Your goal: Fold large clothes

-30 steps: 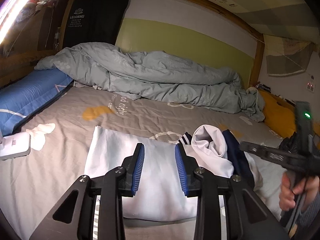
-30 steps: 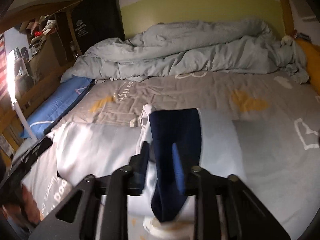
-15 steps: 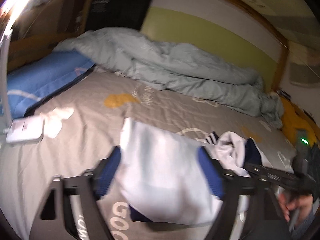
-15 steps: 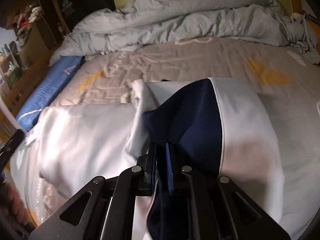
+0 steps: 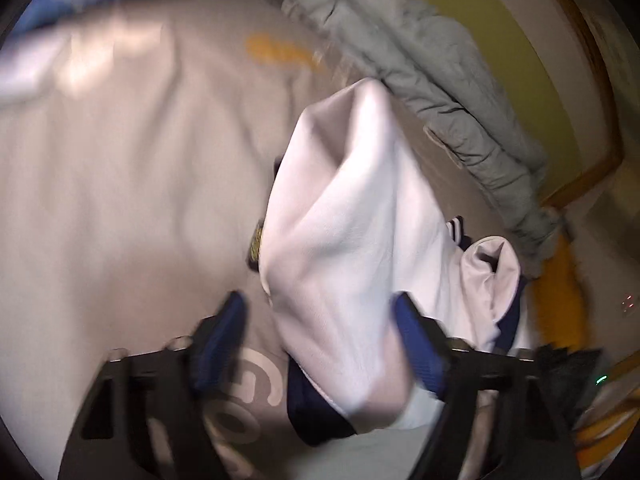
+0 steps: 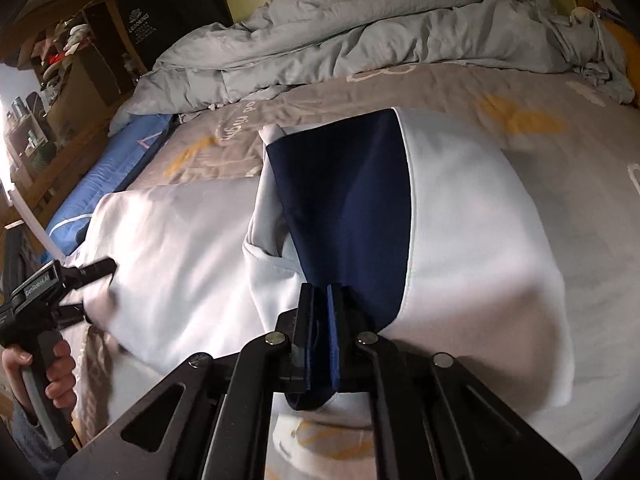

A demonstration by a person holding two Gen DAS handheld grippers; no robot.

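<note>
Lying on bed sheet (image 6: 460, 92): white-and-navy garment (image 6: 480, 220) | right gripper (image 6: 320, 340) pinching navy edge | left gripper (image 5: 320, 344) spread, just narrowing, straddling white fold, pads not pressing | advice: gripping fold squarely, keeping edges aligned.

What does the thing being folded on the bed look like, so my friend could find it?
Look at the grey bedsheet with yellow shapes, in front of the rumpled grey duvet. Spread across it lies a large white garment. Unlike the bedding, it has a dark navy panel, pinched by the right gripper.
</note>
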